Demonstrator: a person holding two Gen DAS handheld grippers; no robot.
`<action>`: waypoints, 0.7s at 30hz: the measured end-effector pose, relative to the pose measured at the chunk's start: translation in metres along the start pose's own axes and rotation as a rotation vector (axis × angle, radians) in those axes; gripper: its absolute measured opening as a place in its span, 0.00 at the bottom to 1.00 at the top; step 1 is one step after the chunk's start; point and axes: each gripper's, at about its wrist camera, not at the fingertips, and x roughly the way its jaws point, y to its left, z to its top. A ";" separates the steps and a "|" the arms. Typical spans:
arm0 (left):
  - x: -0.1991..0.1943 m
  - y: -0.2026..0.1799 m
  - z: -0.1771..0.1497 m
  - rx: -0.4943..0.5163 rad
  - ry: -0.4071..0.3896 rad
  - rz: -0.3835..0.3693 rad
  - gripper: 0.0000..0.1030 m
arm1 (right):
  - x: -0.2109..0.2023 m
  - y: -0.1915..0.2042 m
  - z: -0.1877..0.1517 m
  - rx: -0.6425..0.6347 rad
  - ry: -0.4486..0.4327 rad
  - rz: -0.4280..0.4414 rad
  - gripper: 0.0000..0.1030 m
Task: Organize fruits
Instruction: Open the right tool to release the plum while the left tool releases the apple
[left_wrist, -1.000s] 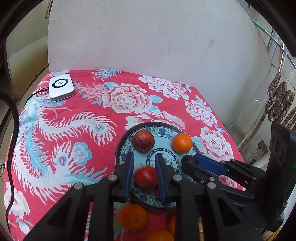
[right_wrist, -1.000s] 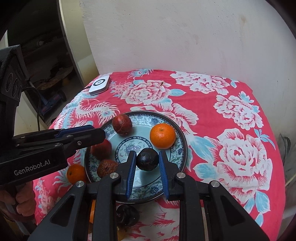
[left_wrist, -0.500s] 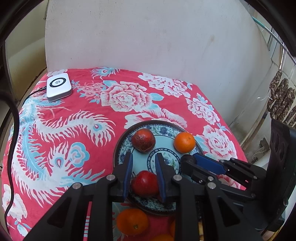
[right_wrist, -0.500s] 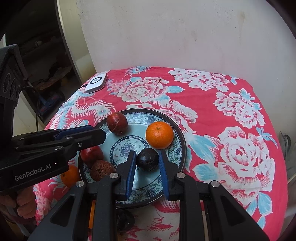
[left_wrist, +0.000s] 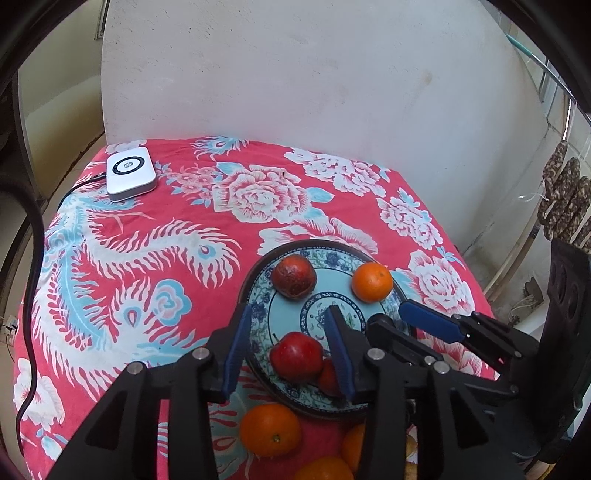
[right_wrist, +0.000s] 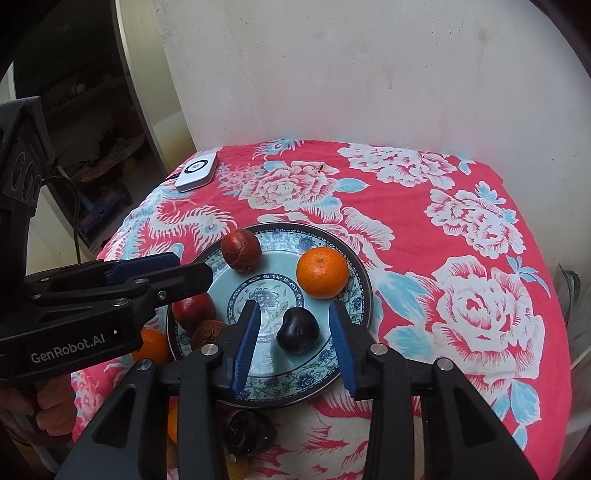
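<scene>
A blue-patterned plate (left_wrist: 258, 295) (right_wrist: 354, 273) sits on the red floral cloth. My left gripper (left_wrist: 288, 317) hangs over its near edge with jaws opening. A red apple (left_wrist: 295, 356) lies on the plate between the pads, touching neither. My right gripper (right_wrist: 293, 306) is also opening, and a dark, almost black fruit (right_wrist: 297, 330) rests free between its pads. Also on the plate are a dark red fruit (left_wrist: 293, 277) (right_wrist: 242, 251), an orange (left_wrist: 371, 282) (right_wrist: 322, 273) and a wrinkled brownish fruit (right_wrist: 208, 330).
Loose oranges (left_wrist: 269, 430) and another dark fruit (right_wrist: 251, 432) lie on the cloth in front of the plate. A white device (left_wrist: 130, 177) with a cable sits at the far left corner. A wall stands behind. A person's hand (right_wrist: 40, 410) grips the left tool.
Both grippers' jaws have spread apart. The red apple and the dark fruit, gripped before, now lie free on the plate. Neither hand has shifted.
</scene>
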 end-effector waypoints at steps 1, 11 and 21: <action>-0.001 0.000 0.000 -0.001 0.000 0.002 0.44 | -0.001 0.001 0.000 0.000 -0.001 0.000 0.39; -0.017 0.001 -0.008 -0.002 -0.015 0.039 0.56 | -0.020 0.007 -0.006 0.002 -0.016 0.009 0.45; -0.036 0.008 -0.017 -0.027 -0.016 0.062 0.57 | -0.037 0.014 -0.014 -0.005 -0.026 0.007 0.45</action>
